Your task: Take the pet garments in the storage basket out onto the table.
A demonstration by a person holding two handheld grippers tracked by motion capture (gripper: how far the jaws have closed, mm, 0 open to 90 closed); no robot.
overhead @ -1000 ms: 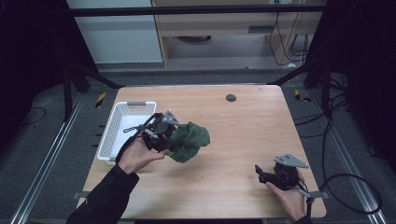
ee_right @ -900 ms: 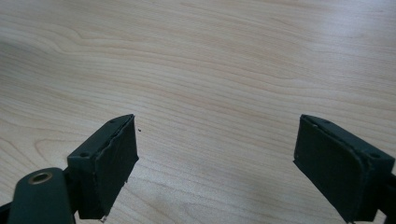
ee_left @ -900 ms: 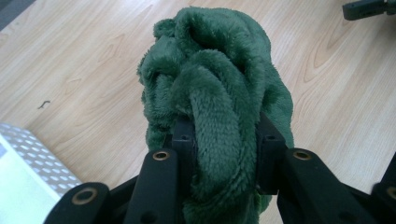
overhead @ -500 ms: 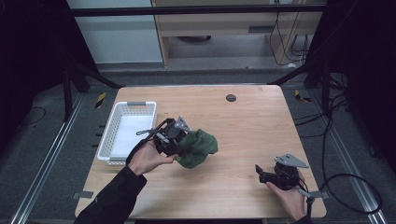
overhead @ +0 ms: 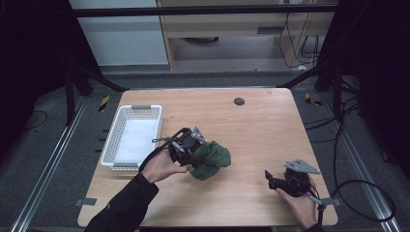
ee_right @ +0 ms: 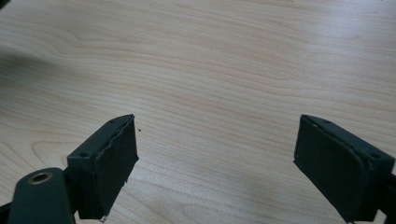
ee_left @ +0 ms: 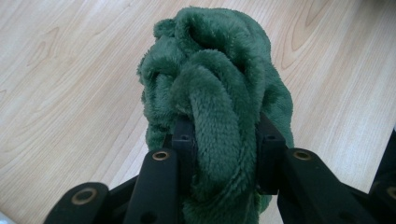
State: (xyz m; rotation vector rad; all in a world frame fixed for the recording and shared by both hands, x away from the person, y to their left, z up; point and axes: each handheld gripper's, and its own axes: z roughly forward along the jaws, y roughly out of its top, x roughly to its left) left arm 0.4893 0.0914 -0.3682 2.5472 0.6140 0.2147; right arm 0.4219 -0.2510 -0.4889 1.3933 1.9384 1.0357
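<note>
Right now my left claw (overhead: 197,155) is clenched on a green plush cloth (overhead: 211,159), bunched into a soft lump near the middle of the desk (overhead: 261,125). From above, the cloth sits just right of a white basket (overhead: 131,137), apart from it, with its underside at or very near the wood; I cannot tell whether it rests there or hangs a little clear. In the left gripper view, a thick roll of the cloth (ee_left: 212,93) is squeezed between the two black pads, and the rest billows up and outward in loose folds.

I judge it light, limp and very squashy, with nothing stiff inside and nothing to break. The deep pile should give the pads good friction, so slipping looks unlikely. The risk is rather that a grip on one fold lets the rest unroll and trail. A hold on a thick gathered roll, as now, seems best; an outer edge would give less control.

My right claw (overhead: 270,180) rests low at the near right of the desk, well apart from the cloth. Its pads (ee_right: 109,161) stand wide apart over bare wood, holding nothing.
</note>
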